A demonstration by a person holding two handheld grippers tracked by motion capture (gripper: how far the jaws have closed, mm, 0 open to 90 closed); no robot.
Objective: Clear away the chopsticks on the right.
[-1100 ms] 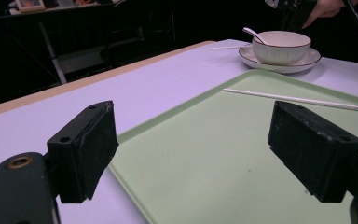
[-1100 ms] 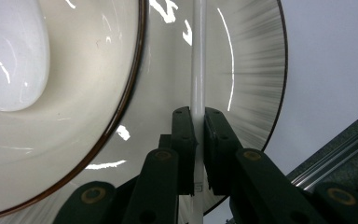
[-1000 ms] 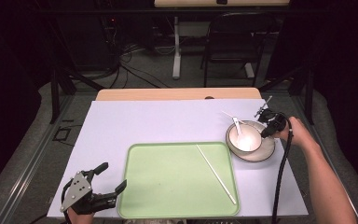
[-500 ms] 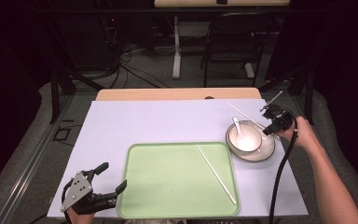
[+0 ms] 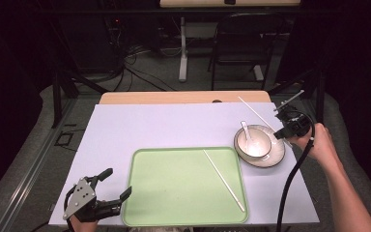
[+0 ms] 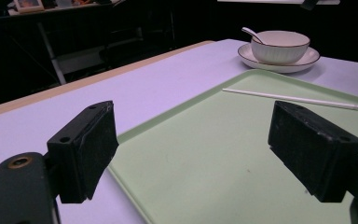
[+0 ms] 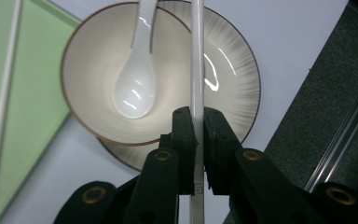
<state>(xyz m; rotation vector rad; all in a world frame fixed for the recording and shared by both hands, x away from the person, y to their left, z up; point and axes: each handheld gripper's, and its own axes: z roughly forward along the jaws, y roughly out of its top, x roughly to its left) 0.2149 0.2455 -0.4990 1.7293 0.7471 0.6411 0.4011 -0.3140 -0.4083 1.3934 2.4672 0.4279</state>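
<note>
My right hand-held gripper (image 7: 196,122) pinches a white chopstick (image 7: 197,56) above the bowl (image 7: 121,60) holding a spoon (image 7: 135,88); my left hand-held gripper (image 6: 193,149) rests spread at the green tray (image 5: 174,193) on the worktop (image 5: 149,125).

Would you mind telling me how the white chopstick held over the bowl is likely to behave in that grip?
The chopstick looks stiff: it juts straight from the right tool without sagging. Its glossy surface suggests it may slip. Being thin, long and gripped near one end, it could probably pivot between the pads if it bumps the bowl.
</note>
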